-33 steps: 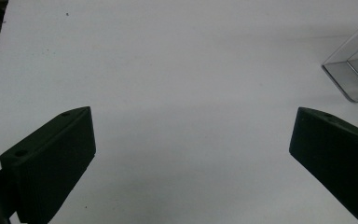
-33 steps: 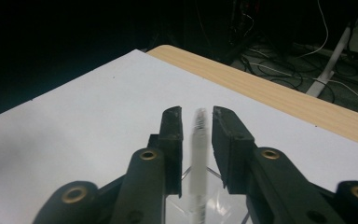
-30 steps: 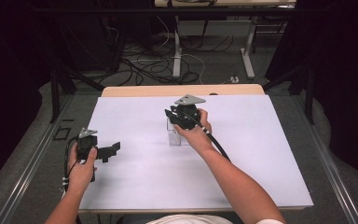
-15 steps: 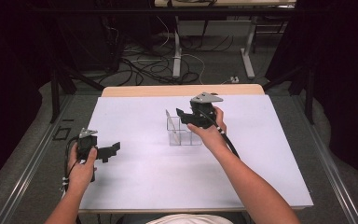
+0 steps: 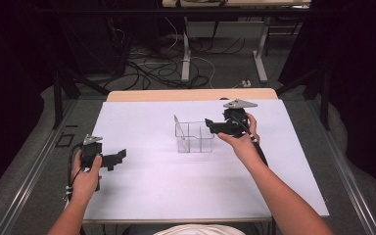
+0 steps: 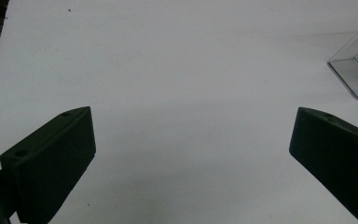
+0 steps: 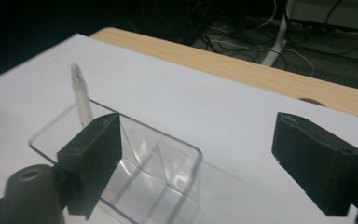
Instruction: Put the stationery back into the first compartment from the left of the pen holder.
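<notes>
A clear plastic box (image 5: 194, 138) with an inner divider stands mid-table on the white sheet (image 5: 152, 196). A thin clear piece (image 5: 176, 122) sticks up at its far left corner. My right gripper (image 5: 209, 126) hovers at the box's right end, pointing left. Its jaws have just been opening and now stand open, pads touching nothing. In the right gripper view (image 7: 196, 140) the box (image 7: 144, 161) lies below and ahead of the jaws, with the upright piece (image 7: 80, 93) beyond. My left gripper (image 5: 119, 157) rests open at the left of the sheet. In the left gripper view (image 6: 193, 135) the box's corner (image 6: 356, 70) shows at far right.
The table's wooden far edge (image 5: 191, 94) runs behind the white sheet. Beyond it are cables (image 5: 152, 63) and table legs (image 5: 186, 54) on the floor. Bare white sheet lies between the two grippers and in front of the box.
The right gripper has drawn rightward from over the box to its right end, and its jaws have opened. The box now stands uncovered. The left gripper has not moved.
</notes>
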`<state>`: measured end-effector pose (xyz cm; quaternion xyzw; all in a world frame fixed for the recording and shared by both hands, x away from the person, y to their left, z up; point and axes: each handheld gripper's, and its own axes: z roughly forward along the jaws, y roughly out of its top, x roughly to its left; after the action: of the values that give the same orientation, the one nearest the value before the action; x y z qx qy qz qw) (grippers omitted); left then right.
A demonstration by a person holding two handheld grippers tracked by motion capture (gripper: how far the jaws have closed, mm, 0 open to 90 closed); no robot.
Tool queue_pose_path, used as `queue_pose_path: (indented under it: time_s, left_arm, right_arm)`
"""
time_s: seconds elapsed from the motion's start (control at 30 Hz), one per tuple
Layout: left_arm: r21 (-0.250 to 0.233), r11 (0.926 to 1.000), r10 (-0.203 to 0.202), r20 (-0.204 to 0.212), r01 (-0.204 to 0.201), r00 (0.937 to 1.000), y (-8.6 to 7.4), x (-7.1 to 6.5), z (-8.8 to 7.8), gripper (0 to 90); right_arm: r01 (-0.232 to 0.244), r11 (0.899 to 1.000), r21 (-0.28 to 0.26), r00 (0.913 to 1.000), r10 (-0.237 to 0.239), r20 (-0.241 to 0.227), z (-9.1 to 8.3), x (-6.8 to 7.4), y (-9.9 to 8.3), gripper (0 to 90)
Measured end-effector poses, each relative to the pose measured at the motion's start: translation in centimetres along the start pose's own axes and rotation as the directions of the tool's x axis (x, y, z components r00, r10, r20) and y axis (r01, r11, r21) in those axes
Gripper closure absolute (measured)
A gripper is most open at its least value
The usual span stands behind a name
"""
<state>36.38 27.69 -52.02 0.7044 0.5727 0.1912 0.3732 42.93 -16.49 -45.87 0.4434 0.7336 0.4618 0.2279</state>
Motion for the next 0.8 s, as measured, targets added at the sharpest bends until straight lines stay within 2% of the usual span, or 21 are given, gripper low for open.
queue_pose_path:
  time_s: [0.17,0.4,0.67,0.8]
  left_arm:
    - [0.000,1.0000,-0.001,-0.002,0.001,1.0000,0.0,0.0,0.0,0.3]
    - [0.005,0.9999,0.014,-0.005,-0.014,0.9999,0.0,0.0,0.0,0.2]
    - [0.001,0.9999,0.013,-0.008,-0.013,0.9999,-0.1,0.0,0.0,0.3]
    - [-0.001,0.9999,0.013,-0.009,-0.013,0.9999,0.0,0.0,0.0,0.2]
  right_arm:
    - [0.012,1.000,0.018,0.9987,-0.013,0.050,-1.0,-1.6,-1.1,14.9]
    - [0.014,0.999,0.047,0.9968,-0.018,0.077,-2.2,-3.1,-3.1,8.6]
    - [-0.033,0.996,0.083,0.9915,0.022,0.128,-3.1,-5.5,-6.0,0.5]
    - [-0.074,0.994,0.075,0.9881,0.062,0.141,-3.3,-6.4,-7.3,0.0]
